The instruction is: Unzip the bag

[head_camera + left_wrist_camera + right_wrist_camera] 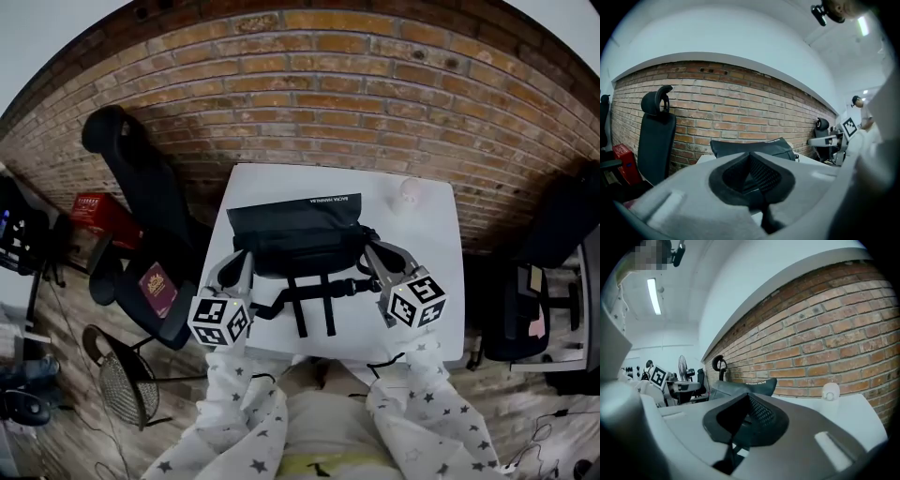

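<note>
Nearest, low in the head view, the left gripper (241, 262) and right gripper (372, 247) flank the bag. Both are clenched on nothing, jaws pressed together in their own views. Between them black straps (314, 302) trail toward the table's near edge. Mid-frame, the black bag (298, 236) lies on the white table (429, 244), apparently zipped; its pull is too small to find. Best, I judge: open both grippers, pin one end of the bag, pinch the pull squarely and draw along the zip line. Behind are a small white object (409, 194) and the brick wall (375, 94).
</note>
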`<state>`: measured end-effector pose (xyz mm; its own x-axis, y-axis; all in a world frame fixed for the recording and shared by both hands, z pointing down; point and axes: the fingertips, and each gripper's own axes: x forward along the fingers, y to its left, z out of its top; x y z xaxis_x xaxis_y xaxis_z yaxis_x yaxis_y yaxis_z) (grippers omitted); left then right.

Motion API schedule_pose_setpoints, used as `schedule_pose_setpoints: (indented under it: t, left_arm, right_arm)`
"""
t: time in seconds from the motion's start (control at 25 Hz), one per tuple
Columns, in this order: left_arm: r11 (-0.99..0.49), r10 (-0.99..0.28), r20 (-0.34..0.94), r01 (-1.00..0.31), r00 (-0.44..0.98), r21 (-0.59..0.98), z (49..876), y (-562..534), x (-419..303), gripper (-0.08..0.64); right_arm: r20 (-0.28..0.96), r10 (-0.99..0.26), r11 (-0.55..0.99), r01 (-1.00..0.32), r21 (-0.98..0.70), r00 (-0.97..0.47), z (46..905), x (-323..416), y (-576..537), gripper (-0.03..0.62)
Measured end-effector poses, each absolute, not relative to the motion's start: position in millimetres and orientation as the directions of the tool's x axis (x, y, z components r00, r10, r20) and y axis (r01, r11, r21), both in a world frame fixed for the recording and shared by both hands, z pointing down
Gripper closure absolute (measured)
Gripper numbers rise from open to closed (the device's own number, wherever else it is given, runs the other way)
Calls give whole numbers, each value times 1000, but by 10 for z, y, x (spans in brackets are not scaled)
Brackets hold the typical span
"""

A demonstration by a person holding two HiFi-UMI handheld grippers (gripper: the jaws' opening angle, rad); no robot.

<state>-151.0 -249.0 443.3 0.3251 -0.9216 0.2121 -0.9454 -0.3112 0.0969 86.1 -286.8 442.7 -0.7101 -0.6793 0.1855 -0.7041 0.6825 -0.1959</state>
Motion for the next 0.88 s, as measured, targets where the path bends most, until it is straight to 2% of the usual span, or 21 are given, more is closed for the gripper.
schedule_pose_setpoints:
  t: [0.36, 0.88]
  left_arm:
    - [-322, -927, 167, -941, 336, 104, 4115, -2406, -1570, 561]
    - [-307, -945, 99, -949, 313, 74, 3843, -2346, -1697, 561]
  right_arm:
    - [35, -727, 660, -711, -241, -686, 3985, 762, -2791, 584]
    - [-75, -759, 643, -726, -246, -647, 3647, 782, -2806, 584]
